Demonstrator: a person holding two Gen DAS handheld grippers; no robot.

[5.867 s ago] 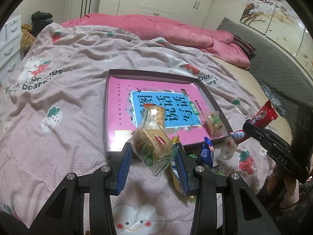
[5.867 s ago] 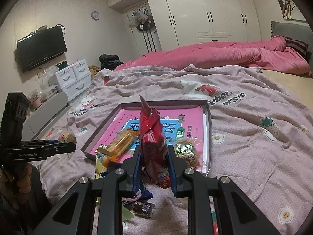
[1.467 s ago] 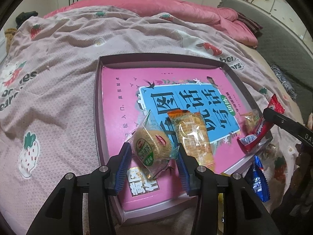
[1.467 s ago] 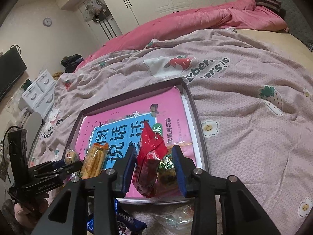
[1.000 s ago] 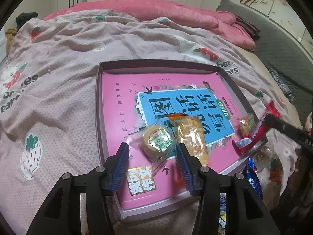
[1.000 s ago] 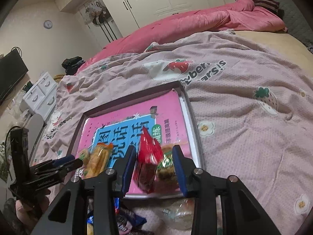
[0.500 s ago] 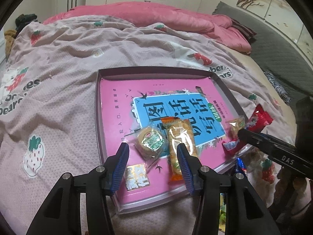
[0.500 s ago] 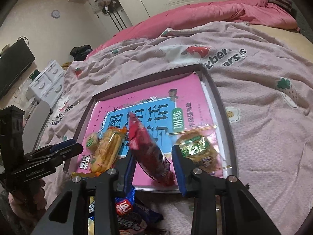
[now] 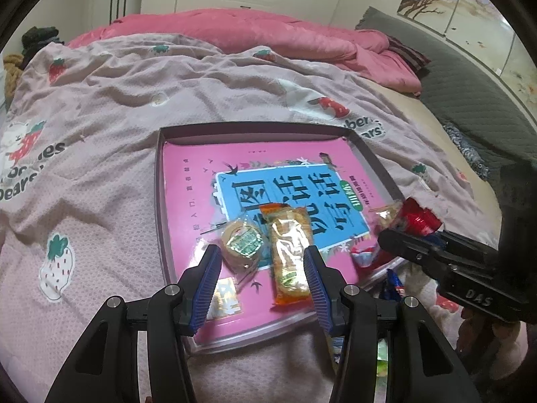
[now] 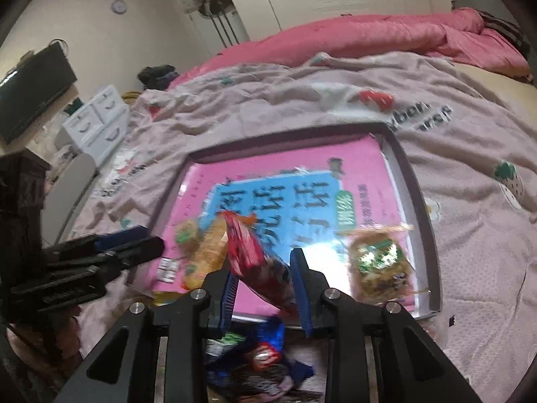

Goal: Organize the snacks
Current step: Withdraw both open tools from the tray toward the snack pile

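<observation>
A dark-rimmed tray (image 9: 159, 201) lined with a pink book lies on the bedspread. On it rest a round cake (image 9: 243, 243), an orange bar packet (image 9: 288, 255) and a clear green-labelled packet (image 10: 379, 262). My left gripper (image 9: 262, 280) hovers open above the tray's near edge, with the cake and bar lying loose just past its fingers. My right gripper (image 10: 263, 285) is over the near edge too. Its jaws are closing and pinch a tilted red snack packet (image 10: 258, 262). The same red snack packet (image 9: 418, 216) sticks up from the right gripper (image 9: 389, 238) in the left wrist view.
Blue snack packets (image 10: 265, 352) lie on the bedspread in front of the tray. A pink duvet (image 9: 268, 33) is bunched at the far side of the bed. White drawers (image 10: 94, 121) and a television (image 10: 30, 90) stand left of the bed.
The left gripper let the round cake go onto the tray and drew back a little. The right gripper slid left along the tray's near edge, and its jaws narrowed on the red packet.
</observation>
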